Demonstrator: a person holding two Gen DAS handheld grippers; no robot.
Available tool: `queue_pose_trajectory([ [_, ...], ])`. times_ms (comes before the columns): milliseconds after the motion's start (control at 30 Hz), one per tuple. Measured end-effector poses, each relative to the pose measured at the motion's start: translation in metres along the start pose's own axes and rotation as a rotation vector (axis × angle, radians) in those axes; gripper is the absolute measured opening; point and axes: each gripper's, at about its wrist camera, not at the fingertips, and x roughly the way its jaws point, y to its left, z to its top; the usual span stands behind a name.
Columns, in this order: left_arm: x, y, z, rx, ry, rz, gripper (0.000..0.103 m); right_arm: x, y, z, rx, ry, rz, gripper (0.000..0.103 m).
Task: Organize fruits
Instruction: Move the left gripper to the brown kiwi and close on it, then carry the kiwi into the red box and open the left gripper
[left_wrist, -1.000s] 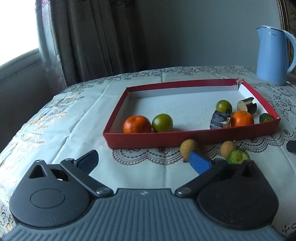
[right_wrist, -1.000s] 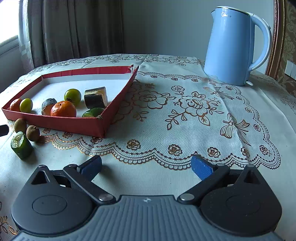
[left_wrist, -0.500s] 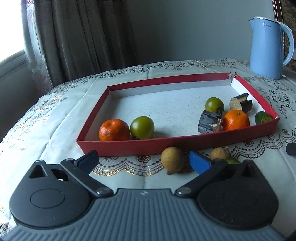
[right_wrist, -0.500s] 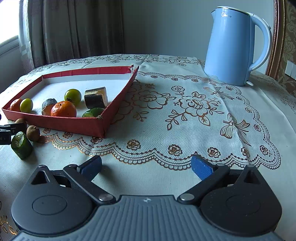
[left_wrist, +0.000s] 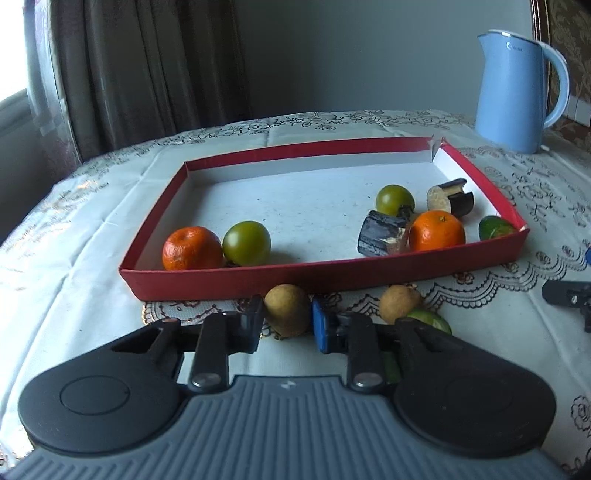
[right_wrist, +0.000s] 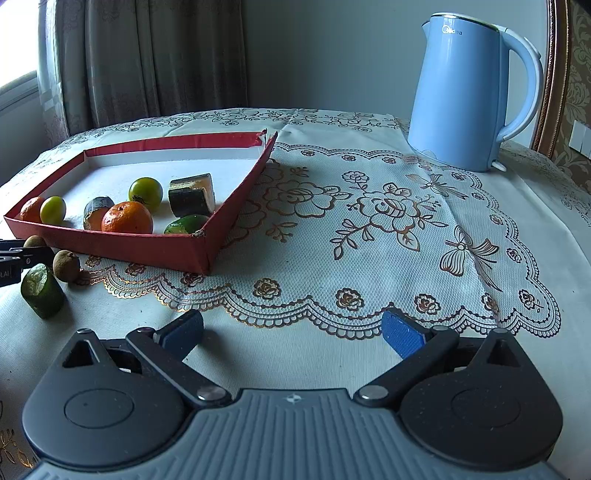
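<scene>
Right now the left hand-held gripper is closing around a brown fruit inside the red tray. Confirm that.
Not quite. The left hand-held gripper is around the brown fruit, but that fruit sits on the tablecloth just outside the red tray, against its near wall. The left wrist view shows it.

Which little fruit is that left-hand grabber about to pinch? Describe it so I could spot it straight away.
Find the shallow red tray on the lace tablecloth; three pieces lie outside its near wall. The left gripper has its fingers on either side of the brown longan farthest from the blue kettle. Its neighbours are a second longan and a cut green piece, neither between the fingers.
</scene>
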Motion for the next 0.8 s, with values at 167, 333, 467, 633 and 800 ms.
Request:
queue_pose_trajectory([
  [167, -0.009, -0.001, 0.0, -0.01, -0.005, 0.024, 0.026, 0.0, 0.0, 0.0, 0.0, 0.0, 0.0, 0.103],
  [333, -0.023, -0.001, 0.005, -0.008, -0.038, 0.068, 0.026, 0.0, 0.0, 0.0, 0.0, 0.0, 0.0, 0.103],
  [467, -0.028, 0.001, 0.011, -0.018, -0.058, 0.088, 0.026, 0.0, 0.0, 0.0, 0.0, 0.0, 0.0, 0.103],
  [633, -0.024, 0.004, 0.023, -0.034, -0.068, 0.119, 0.026, 0.0, 0.0, 0.0, 0.0, 0.0, 0.0, 0.103],
  [800, -0.016, 0.004, 0.035, -0.034, -0.082, 0.142, 0.026, 0.0, 0.0, 0.0, 0.0, 0.0, 0.0, 0.103],
])
